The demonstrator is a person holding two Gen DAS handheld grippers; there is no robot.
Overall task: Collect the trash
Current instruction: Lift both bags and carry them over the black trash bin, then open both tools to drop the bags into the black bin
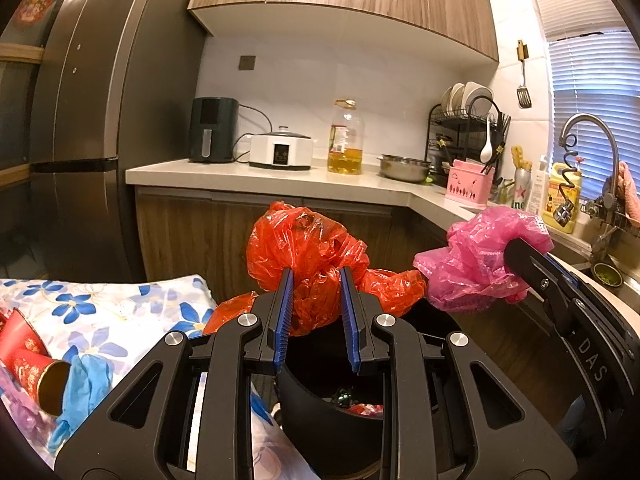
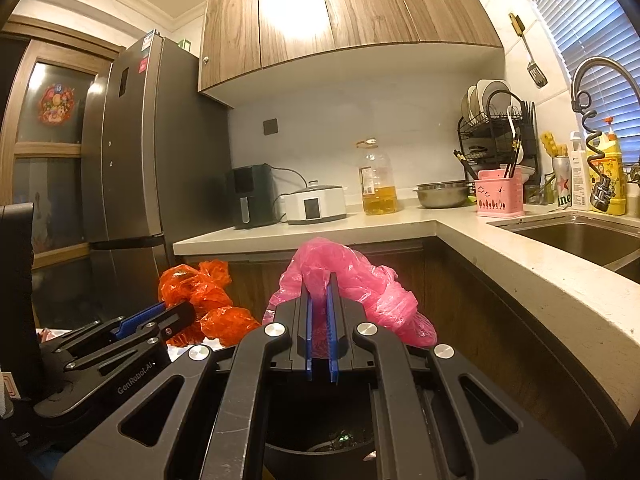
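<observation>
Your left gripper (image 1: 316, 280) has its jaws partly spread around the crumpled red bag (image 1: 308, 248), above the black bin (image 1: 332, 420). To its right, your right gripper (image 2: 320, 284) pinches the pink bag (image 2: 352, 280) with narrow jaws.

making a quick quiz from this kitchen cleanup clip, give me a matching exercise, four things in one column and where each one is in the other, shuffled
Things:
1. red plastic bag
2. pink plastic bag
3. red paper cup
4. oil bottle

Places:
A. lying on its side on the floral cloth
B. between the fingers of the left claw
C. standing on the counter
D. pinched in the right claw

Pairs: 1-B, 2-D, 3-A, 4-C
</observation>
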